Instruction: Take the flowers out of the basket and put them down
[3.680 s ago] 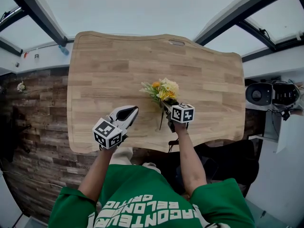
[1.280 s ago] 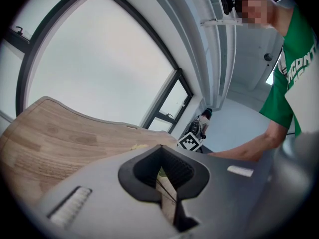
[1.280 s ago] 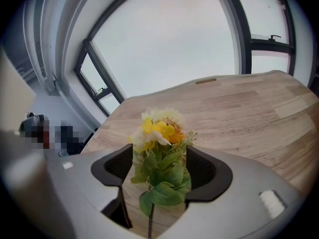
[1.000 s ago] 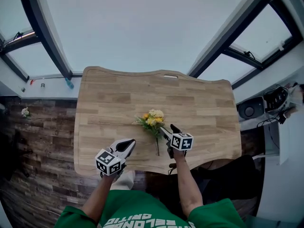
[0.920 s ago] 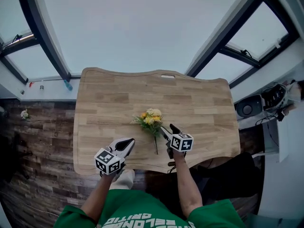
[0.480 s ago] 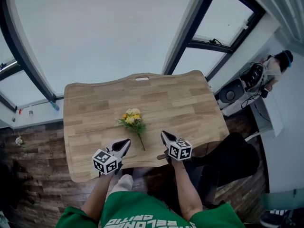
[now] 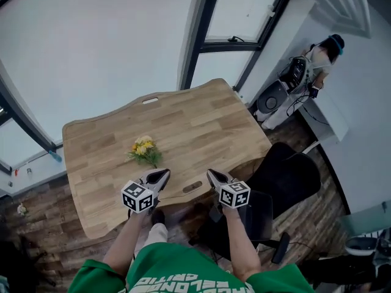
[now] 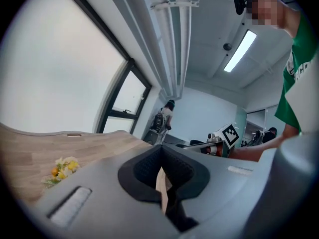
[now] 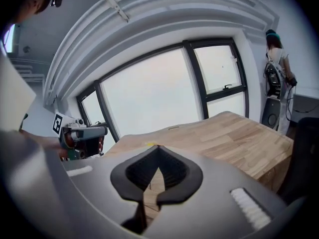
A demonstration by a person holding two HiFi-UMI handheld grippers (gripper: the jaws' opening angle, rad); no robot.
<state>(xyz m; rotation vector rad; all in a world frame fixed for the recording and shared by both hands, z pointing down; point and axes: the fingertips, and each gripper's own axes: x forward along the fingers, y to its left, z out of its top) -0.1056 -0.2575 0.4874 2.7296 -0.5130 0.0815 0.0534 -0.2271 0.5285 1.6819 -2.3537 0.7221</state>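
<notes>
A small bunch of yellow and white flowers (image 7: 145, 149) lies flat on the wooden table (image 7: 201, 124), left of its middle. No basket is in view. My left gripper (image 7: 164, 173) hovers over the table's near edge, shut and empty, a short way in front of the flowers. My right gripper (image 7: 211, 174) is level with it to the right, also shut on nothing. In the left gripper view the flowers (image 8: 62, 169) lie to the left of the closed jaws. The right gripper view shows only a speck of yellow flowers (image 9: 149, 144) over its closed jaws.
A black office chair (image 7: 287, 176) stands off the table's right near corner. A person (image 7: 324, 50) stands by equipment (image 7: 272, 96) at the far right wall. Large windows run behind the table. Handle slots (image 7: 192, 187) are cut at the table's near and far edges.
My right gripper, earlier shut on the flower stem, has let go, pulled back to the near edge and shut. The flowers stay on the table. The head view has swung right.
</notes>
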